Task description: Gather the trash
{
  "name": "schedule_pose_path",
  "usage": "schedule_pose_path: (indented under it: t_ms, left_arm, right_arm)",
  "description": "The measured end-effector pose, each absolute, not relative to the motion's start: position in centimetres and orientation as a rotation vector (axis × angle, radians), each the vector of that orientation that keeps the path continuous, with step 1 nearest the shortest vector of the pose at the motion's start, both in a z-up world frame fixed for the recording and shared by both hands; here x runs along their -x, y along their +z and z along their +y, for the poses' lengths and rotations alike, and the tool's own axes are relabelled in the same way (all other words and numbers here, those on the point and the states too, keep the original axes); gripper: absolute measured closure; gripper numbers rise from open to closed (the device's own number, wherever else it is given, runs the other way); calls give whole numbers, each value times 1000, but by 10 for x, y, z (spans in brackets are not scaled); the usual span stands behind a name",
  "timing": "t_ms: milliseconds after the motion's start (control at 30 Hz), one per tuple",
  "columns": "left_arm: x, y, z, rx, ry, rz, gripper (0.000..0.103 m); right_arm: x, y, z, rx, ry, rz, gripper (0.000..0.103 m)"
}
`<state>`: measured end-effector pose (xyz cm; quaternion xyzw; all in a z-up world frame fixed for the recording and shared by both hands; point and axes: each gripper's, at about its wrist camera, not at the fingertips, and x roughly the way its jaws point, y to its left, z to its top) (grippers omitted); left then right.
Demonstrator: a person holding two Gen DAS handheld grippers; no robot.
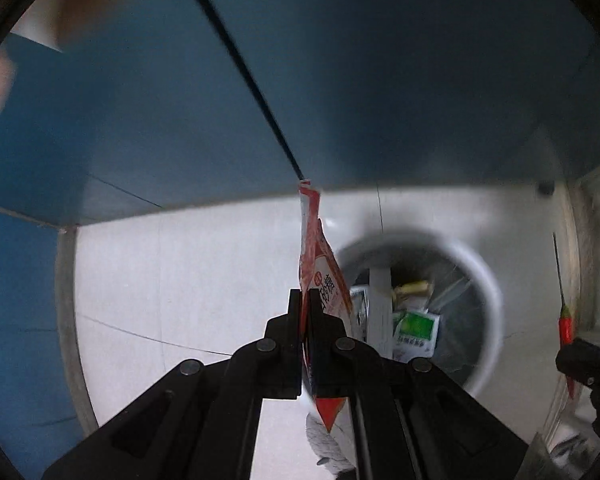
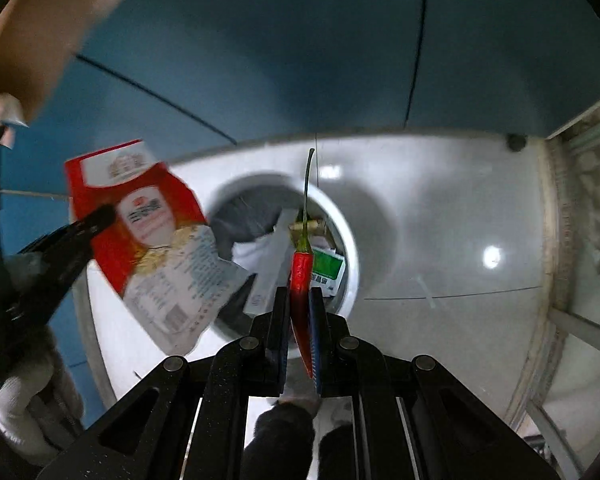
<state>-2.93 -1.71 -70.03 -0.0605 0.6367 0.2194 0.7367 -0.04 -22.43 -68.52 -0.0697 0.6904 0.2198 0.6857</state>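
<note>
My left gripper (image 1: 305, 296) is shut on a red and white snack packet (image 1: 324, 276), held edge-on above the floor just left of a round white trash bin (image 1: 488, 280). The packet also shows flat in the right wrist view (image 2: 148, 232), with the left gripper's finger (image 2: 88, 222) on it. My right gripper (image 2: 299, 294) is shut on a red chili pepper (image 2: 301, 276) with a long green stem, held over the bin (image 2: 350, 256). The chili also shows at the right of the left wrist view (image 1: 565, 324). The bin holds several wrappers, one green and white (image 1: 416, 330).
Blue cabinet fronts (image 1: 340, 80) rise behind the bin. The floor (image 2: 440, 220) is pale grey tile. A window frame or ledge (image 2: 560, 240) runs along the right. A gloved hand (image 2: 16, 392) holds the left tool.
</note>
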Motion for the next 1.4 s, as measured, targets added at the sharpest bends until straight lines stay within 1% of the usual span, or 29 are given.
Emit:
schedule_pose_path:
  t_ms: [67, 133, 167, 233, 300, 333, 367, 400, 433, 467, 533, 600, 633, 667, 700, 767, 900, 1000, 1133, 1200, 1233, 1333, 1400]
  left_arm:
    - [31, -723, -16, 164, 464, 1425, 102]
    - [32, -741, -13, 248, 419, 1464, 98]
    - [33, -743, -11, 281, 407, 1473, 96]
    - [40, -743, -5, 396, 370, 1482, 95]
    - [47, -737, -1, 444, 376, 1488, 95]
    - [51, -731, 2, 466, 381, 1488, 89]
    - [54, -725, 5, 469, 394, 1481, 66]
    - [59, -718, 8, 480, 410, 1463, 46]
    - [64, -711, 12, 494, 422, 1442, 10]
    - [69, -704, 13, 503, 432, 1422, 3]
    - [73, -689, 17, 493, 458, 1405, 3]
    - [77, -674, 20, 480, 486, 1395, 3]
    - [82, -661, 17, 467, 499, 1381, 3]
    - [84, -652, 15, 456, 506, 1375, 3]
    - [88, -646, 20, 448, 514, 1373, 3]
    - [99, -620, 15, 441, 524, 1364, 3]
    - [117, -559, -6, 442, 513, 1352, 3]
    - [127, -510, -24, 427, 497, 1332, 2]
    - [145, -426, -44, 403, 492, 1291, 2]
    - [153, -397, -50, 404, 484, 1270, 2]
    - [159, -372, -53, 407, 482, 1252, 2]
    - [174, -319, -61, 404, 465, 1222, 2]
    - [182, -293, -65, 415, 452, 1204, 2]
  right_arm:
    - [-2, -711, -220, 155, 502, 1563, 94]
    - [-3, -734, -216, 133, 524, 1589, 93]
    - [-3, -743, -214, 121, 522, 1600, 93]
    - [-6, -753, -212, 84, 526, 1624, 93]
    - [-8, -766, -207, 58, 523, 1685, 93]
    - [-8, -768, -206, 51, 521, 1699, 92]
    - [-8, -770, -204, 55, 517, 1708, 88]
    - [-8, -769, -203, 63, 509, 1712, 80]
    - [-8, -767, -203, 64, 504, 1710, 59]
    - [-9, -763, -203, 64, 501, 1703, 44]
    - [-6, -753, -200, 107, 491, 1675, 41]
    - [-1, -738, -199, 159, 468, 1638, 28]
    - [2, -730, -200, 194, 450, 1620, 14]
    - [8, -724, -199, 218, 435, 1608, 5]
    - [13, -711, -200, 245, 419, 1590, 1]
    - [23, -689, -202, 271, 408, 1566, 0]
    - [42, -623, -217, 295, 404, 1522, 0]
    - [59, -556, -229, 322, 403, 1469, 0]
    - [82, -451, -247, 330, 412, 1380, 0]
    - [91, -400, -256, 332, 419, 1342, 0]
    - [97, -378, -258, 328, 419, 1324, 0]
    - [112, -316, -265, 312, 424, 1282, 0]
    - [125, -269, -271, 293, 440, 1257, 0]
